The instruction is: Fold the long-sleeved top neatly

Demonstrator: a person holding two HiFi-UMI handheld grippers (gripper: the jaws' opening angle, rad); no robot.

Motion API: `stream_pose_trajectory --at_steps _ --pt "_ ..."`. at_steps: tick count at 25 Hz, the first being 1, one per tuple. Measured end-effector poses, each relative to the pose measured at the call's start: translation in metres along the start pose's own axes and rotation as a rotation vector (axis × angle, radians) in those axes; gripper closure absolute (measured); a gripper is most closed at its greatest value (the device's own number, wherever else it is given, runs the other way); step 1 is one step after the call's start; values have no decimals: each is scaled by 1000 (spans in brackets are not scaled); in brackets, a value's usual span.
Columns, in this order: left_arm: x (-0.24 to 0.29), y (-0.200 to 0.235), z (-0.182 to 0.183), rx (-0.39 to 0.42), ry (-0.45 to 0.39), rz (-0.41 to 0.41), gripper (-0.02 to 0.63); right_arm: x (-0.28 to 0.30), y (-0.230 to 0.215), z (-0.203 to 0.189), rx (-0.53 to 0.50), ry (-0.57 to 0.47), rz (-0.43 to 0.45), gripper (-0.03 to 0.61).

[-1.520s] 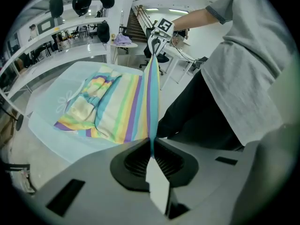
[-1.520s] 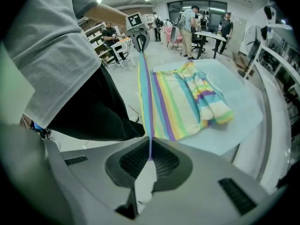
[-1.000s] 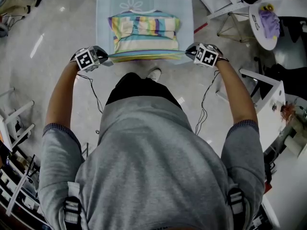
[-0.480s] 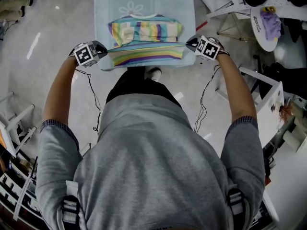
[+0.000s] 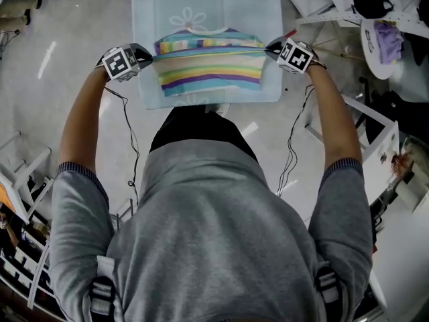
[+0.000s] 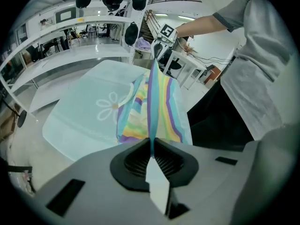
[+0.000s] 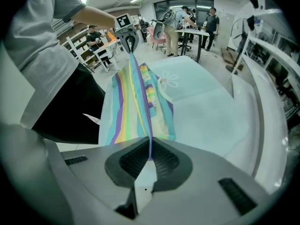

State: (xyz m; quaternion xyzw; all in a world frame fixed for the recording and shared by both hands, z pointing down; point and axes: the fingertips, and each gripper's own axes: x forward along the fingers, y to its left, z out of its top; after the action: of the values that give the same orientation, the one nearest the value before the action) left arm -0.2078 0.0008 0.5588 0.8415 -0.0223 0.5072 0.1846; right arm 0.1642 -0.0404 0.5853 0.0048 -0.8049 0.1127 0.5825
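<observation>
Head view, nearest first: a person's grey shirt (image 5: 208,240), then both forearms reaching forward to the left gripper (image 5: 149,57) and the right gripper (image 5: 269,46). These stand at opposite sides of the striped top (image 5: 211,72). The top lies partly folded on a table (image 5: 154,5) under a pale blue cover printed with a flower (image 5: 188,20).

Left gripper view: the jaws are pressed together on a thin fold of the top's edge. This edge runs taut and straight to the far gripper.

Right gripper view: the right gripper's jaws are likewise clamped narrow on the other end of that edge. The cloth falls away on both sides of the raised line onto the cover.
</observation>
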Motion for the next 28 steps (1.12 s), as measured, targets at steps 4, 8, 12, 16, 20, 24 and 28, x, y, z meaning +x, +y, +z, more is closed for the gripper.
stream_pose_trajectory --at_steps 4,8,12,16,20,24,28 --pt "13 32 -1 -45 -6 -12 574 20 -32 -1 18 2 10 552" --pt "31 56 -8 -125 -12 -63 574 45 -53 -4 60 31 50 551" --pt "47 76 -11 -186 -27 -100 574 65 -70 -9 121 50 70 551" --pt "55 94 -17 -309 -91 -105 574 79 -80 -12 182 61 55 545" --pt "63 102 -20 -396 -133 -112 571 86 -87 -12 187 76 15 546" --pt "65 119 -23 -465 -162 -67 546 90 -101 -13 203 91 -46 546" --pt "54 143 -32 -502 -156 69 495 80 -113 -19 231 147 -119 464"
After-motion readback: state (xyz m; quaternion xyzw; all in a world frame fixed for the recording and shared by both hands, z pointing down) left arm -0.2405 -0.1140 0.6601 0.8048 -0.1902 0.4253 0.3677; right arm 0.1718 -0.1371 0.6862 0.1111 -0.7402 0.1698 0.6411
